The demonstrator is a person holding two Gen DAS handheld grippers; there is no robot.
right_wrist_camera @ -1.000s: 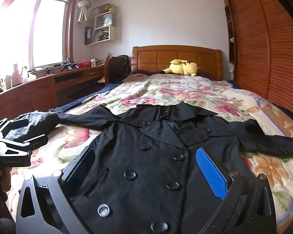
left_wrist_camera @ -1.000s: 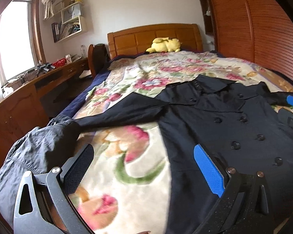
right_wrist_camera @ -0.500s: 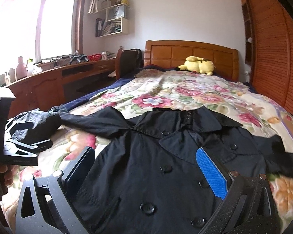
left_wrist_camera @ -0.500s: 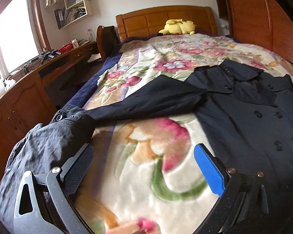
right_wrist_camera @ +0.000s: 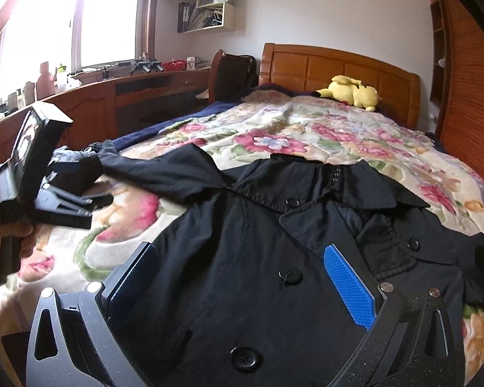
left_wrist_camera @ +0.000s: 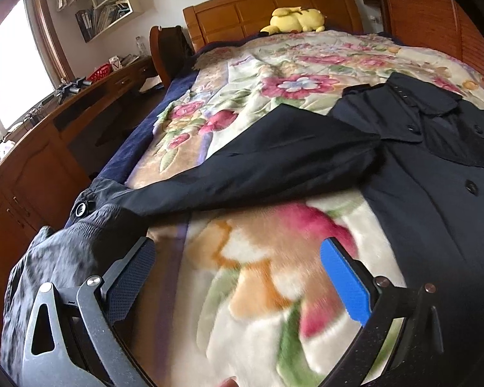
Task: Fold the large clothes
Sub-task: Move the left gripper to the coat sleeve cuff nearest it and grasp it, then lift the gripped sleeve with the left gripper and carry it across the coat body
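Observation:
A black double-breasted coat [right_wrist_camera: 242, 242] lies face up and spread out on the floral blanket [left_wrist_camera: 242, 251]. Its left sleeve [left_wrist_camera: 258, 167] reaches out to the bed's left edge. There its cuff meets a crumpled dark grey garment [left_wrist_camera: 48, 274]. My left gripper [left_wrist_camera: 238, 277] is open over bare blanket just short of that sleeve, with the grey garment by its left finger. In the right wrist view the left gripper [right_wrist_camera: 77, 200] sits beside the cuff. My right gripper [right_wrist_camera: 242, 277] hangs open over the coat's buttoned front, holding nothing.
A yellow plush toy [right_wrist_camera: 351, 93] lies by the wooden headboard [right_wrist_camera: 332, 64]. A long wooden desk [right_wrist_camera: 129, 96] with a chair [right_wrist_camera: 232, 71] runs along the left of the bed. A slatted wooden wardrobe [left_wrist_camera: 435, 16] stands on the right.
The left gripper has swung left off the coat body toward the outstretched sleeve and bed edge. The right gripper has moved in over the coat front. Both stay open.

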